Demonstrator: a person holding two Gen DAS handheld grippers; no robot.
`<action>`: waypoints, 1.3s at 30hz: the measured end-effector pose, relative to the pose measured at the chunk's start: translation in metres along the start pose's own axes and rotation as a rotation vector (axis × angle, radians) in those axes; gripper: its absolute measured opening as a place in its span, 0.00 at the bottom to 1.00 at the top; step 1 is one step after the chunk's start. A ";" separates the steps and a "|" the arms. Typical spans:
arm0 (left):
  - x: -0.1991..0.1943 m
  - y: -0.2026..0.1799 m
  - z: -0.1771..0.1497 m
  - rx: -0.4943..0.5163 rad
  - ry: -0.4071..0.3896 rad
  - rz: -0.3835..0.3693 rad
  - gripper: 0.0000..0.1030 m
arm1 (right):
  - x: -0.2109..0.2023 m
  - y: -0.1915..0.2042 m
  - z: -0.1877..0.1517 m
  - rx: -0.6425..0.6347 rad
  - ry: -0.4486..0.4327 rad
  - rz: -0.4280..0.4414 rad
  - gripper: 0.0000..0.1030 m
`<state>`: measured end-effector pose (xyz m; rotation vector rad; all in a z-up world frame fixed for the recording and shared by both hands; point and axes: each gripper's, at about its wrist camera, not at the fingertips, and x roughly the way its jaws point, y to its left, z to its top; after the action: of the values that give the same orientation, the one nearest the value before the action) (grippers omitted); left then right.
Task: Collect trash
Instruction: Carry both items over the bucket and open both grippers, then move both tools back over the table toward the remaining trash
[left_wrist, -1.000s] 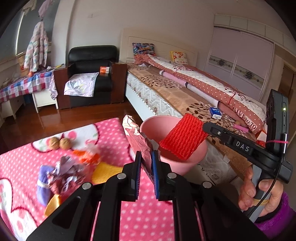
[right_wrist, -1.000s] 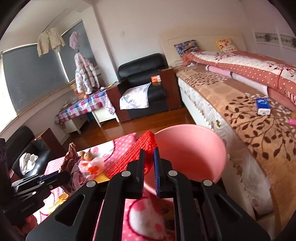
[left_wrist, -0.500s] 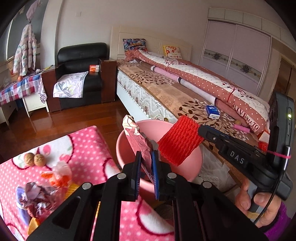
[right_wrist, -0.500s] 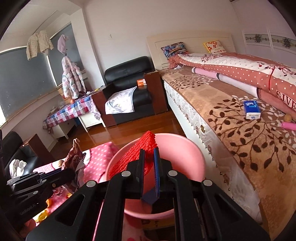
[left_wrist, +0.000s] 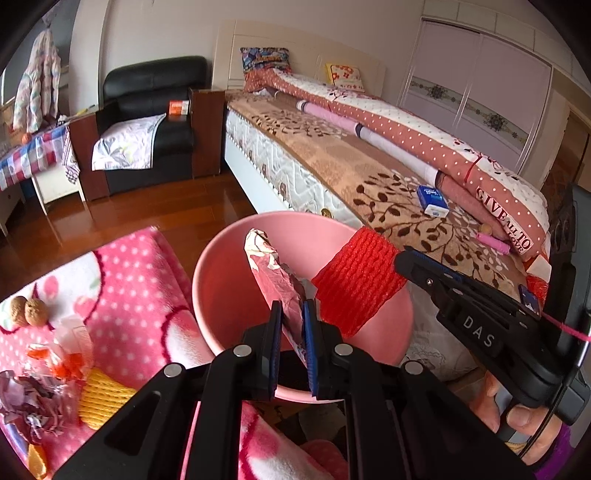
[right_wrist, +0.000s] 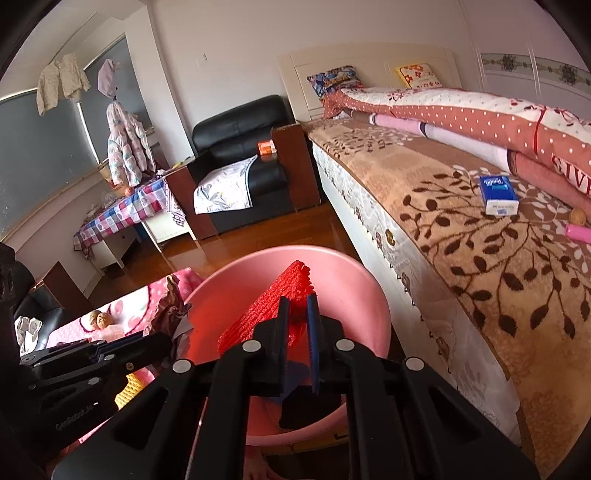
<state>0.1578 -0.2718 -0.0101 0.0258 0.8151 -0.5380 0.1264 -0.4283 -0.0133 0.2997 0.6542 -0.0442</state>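
A pink bin (left_wrist: 221, 295) (right_wrist: 229, 295) stands between the pink dotted blanket and the bed. My left gripper (left_wrist: 291, 314) is shut on a crumpled pink wrapper (left_wrist: 275, 277), held over the bin's mouth. My right gripper (right_wrist: 297, 306) is shut on a red foam net (right_wrist: 273, 314) (left_wrist: 354, 280), also above the bin. In the left wrist view the right gripper (left_wrist: 402, 254) reaches in from the right. The left gripper's fingers (right_wrist: 110, 350) and wrapper (right_wrist: 168, 310) show at the bin's left rim in the right wrist view.
On the pink dotted blanket (left_wrist: 129, 273) lie two walnuts (left_wrist: 27, 312), an orange wrapper (left_wrist: 70, 350), a yellow foam net (left_wrist: 99, 395) and crumpled foil (left_wrist: 29, 402). The bed (left_wrist: 332, 166) with a blue tissue pack (left_wrist: 432, 199) runs along the right. A black armchair (left_wrist: 155, 122) stands behind.
Both grippers moved rightward off the blanket and lowered, so the wrapper and the red net now hang over the bin's opening. The blanket's trash slid to the left edge of view.
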 end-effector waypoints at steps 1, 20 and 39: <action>0.002 -0.001 0.000 -0.001 0.003 0.000 0.11 | 0.001 -0.001 -0.001 0.003 0.004 0.000 0.09; -0.008 0.003 -0.006 -0.009 -0.012 0.004 0.40 | 0.007 -0.004 -0.007 0.061 0.056 0.030 0.34; -0.104 0.024 -0.026 -0.020 -0.125 0.032 0.46 | -0.057 0.053 -0.021 -0.001 0.011 0.138 0.34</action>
<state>0.0930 -0.1990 0.0407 -0.0134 0.6970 -0.4956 0.0759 -0.3744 0.0189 0.3441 0.6430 0.0900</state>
